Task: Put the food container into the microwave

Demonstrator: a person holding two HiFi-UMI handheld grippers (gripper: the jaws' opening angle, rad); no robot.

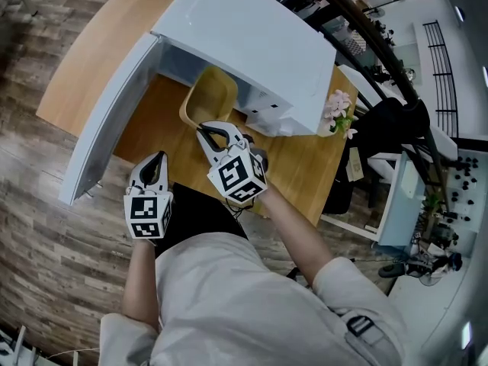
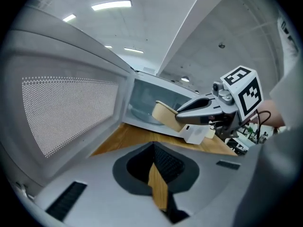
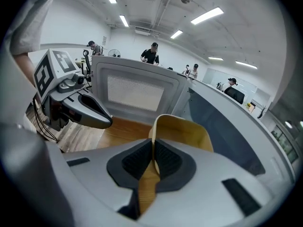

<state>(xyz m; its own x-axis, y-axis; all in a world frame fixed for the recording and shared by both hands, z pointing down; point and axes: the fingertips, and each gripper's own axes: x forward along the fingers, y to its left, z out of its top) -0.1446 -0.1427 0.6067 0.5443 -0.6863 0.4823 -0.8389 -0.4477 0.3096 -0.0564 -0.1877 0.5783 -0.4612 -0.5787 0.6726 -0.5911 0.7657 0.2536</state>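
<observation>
The tan food container (image 1: 210,97) hangs tilted at the mouth of the white microwave (image 1: 252,36). My right gripper (image 1: 207,133) is shut on its near rim. In the right gripper view the rim is pinched between the pads, with the container (image 3: 189,131) just beyond my right gripper (image 3: 153,145). The microwave door (image 1: 107,120) stands open to the left. My left gripper (image 1: 158,158) hovers beside the door, shut and empty. In the left gripper view my left gripper (image 2: 154,148) faces the cavity, the container (image 2: 165,115) and the right gripper (image 2: 199,110).
The microwave sits on a wooden table (image 1: 297,174) with a small pot of pink flowers (image 1: 339,109) at its right end. The door's mesh window (image 2: 66,112) is close on my left. A dark seat (image 1: 194,208) lies below the grippers. Several people stand far behind (image 3: 151,53).
</observation>
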